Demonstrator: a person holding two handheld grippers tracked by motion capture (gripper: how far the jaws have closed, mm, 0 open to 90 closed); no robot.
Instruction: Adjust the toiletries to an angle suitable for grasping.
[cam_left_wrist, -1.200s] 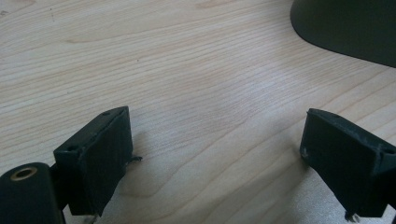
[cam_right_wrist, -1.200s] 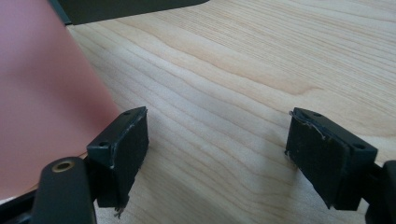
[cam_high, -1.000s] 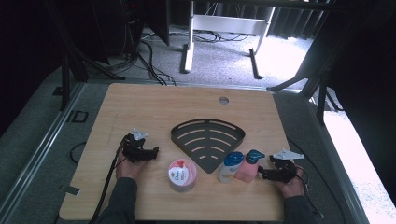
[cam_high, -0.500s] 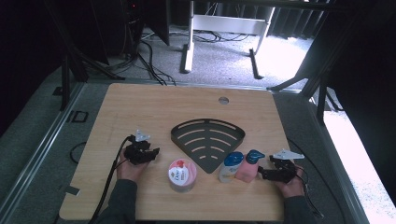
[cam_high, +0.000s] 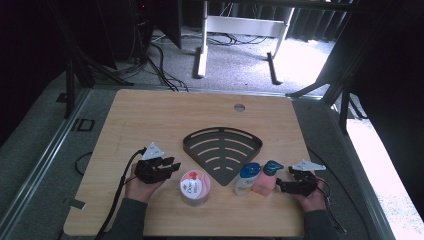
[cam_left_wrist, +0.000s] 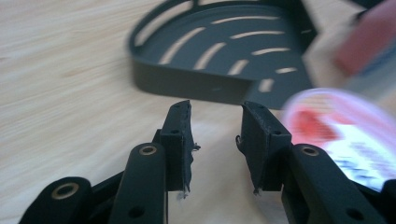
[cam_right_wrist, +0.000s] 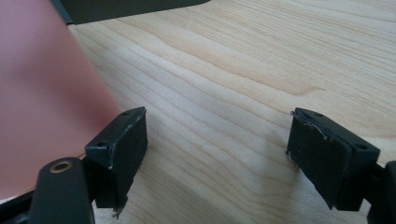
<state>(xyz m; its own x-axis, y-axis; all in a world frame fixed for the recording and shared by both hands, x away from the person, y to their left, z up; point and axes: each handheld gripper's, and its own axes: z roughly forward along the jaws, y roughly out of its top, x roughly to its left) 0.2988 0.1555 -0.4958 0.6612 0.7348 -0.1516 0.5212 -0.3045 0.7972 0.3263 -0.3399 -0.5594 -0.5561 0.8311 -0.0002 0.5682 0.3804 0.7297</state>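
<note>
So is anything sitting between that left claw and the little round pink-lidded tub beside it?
Nothing visible: bare table lies between the left gripper and the tub. Its jaws, just closing, hold nothing.

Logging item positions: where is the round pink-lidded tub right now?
In the high view, the tub stands near the table's front edge, between the left gripper and the white bottle.
</note>
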